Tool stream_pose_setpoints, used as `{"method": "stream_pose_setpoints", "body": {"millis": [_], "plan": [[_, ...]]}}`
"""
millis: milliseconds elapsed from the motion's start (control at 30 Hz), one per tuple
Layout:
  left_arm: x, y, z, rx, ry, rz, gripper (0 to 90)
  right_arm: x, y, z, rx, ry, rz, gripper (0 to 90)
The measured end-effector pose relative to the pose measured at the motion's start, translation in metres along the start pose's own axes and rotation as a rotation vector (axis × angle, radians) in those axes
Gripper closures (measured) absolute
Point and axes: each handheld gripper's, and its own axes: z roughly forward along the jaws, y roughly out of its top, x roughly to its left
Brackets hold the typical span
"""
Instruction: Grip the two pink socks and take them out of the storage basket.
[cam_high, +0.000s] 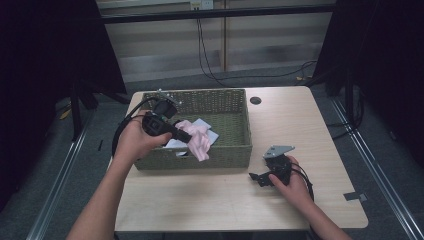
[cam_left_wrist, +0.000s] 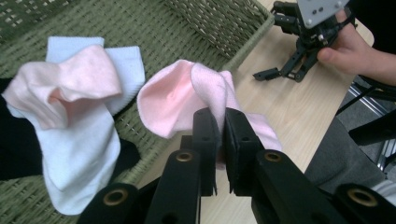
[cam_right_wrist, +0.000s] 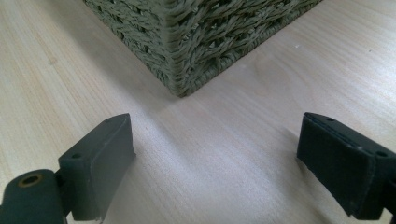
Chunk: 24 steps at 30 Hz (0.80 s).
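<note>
Pink sock (cam_left_wrist: 177, 95) pinched at its cuff by left gripper (cam_left_wrist: 219, 135), jaws closed on fabric, hanging over basket (cam_high: 235, 150) front rim. Soft, light, floppy; a bunched fold grips best. Right gripper (cam_right_wrist: 212, 158) wide apart, empty, low over table (cam_high: 300, 125).

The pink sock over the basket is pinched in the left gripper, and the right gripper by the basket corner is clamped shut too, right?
Not quite. The right gripper is open: the right gripper view shows its jaws wide apart over bare table, near the basket corner. The left gripper does pinch the pink sock.
</note>
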Motion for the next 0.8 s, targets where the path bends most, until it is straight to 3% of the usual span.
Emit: {"method": "stream_pose_setpoints", "body": {"millis": [300, 400, 433, 600, 800], "plan": [[-0.014, -0.016, 0.011, 0.003, -0.071, 0.024, 80.0, 0.0, 0.0, 0.0, 0.0, 0.0, 0.001, 10.2], [-0.01, -0.016, 0.014, -0.026, -0.019, 0.046, 60.1, 0.0, 0.0, 0.0, 0.0, 0.0, 0.0, 10.2], [-0.008, -0.016, 0.014, -0.037, -0.005, 0.037, 55.2, 0.0, 0.0, 0.0, 0.001, 0.0, 0.002, 10.2], [0.0, -0.01, 0.015, -0.055, 0.035, 0.041, 46.8, 0.0, 0.0, 0.0, -0.001, -0.001, 0.0, 10.2], [0.016, -0.002, 0.019, -0.089, 0.077, 0.002, 43.4, 0.0, 0.0, 0.0, 0.0, -0.001, 0.001, 10.2]]}}
